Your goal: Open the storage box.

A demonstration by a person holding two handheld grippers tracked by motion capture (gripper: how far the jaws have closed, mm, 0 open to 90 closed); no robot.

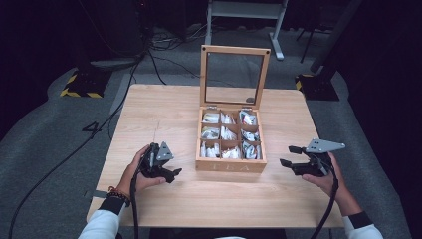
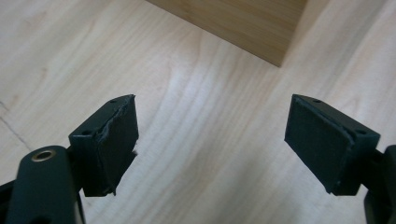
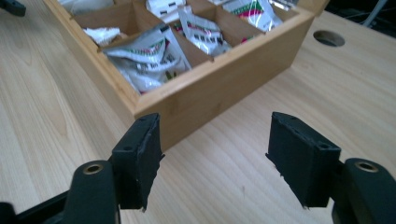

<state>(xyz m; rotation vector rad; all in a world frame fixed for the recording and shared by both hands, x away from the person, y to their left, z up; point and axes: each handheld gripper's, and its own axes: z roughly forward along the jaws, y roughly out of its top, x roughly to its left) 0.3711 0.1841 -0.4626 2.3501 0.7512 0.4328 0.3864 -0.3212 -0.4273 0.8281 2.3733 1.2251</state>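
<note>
both grippers, left (image 1: 168, 167) and right (image 1: 289, 156), sat low in frame with jaws apart and empty, flanking the open tea box (image 1: 231, 164) at centre, ready to reach its sachets (image 1: 221, 133).

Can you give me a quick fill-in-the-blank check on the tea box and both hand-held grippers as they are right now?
1. The lid of the wooden tea box stands ____.
2. The box's compartments hold tea ____.
3. The left hand-held gripper has ____ between its jaws.
4. The jaws of the right hand-held gripper point toward the box's ____ side.

Missing words: open; bags; nothing; right
</note>
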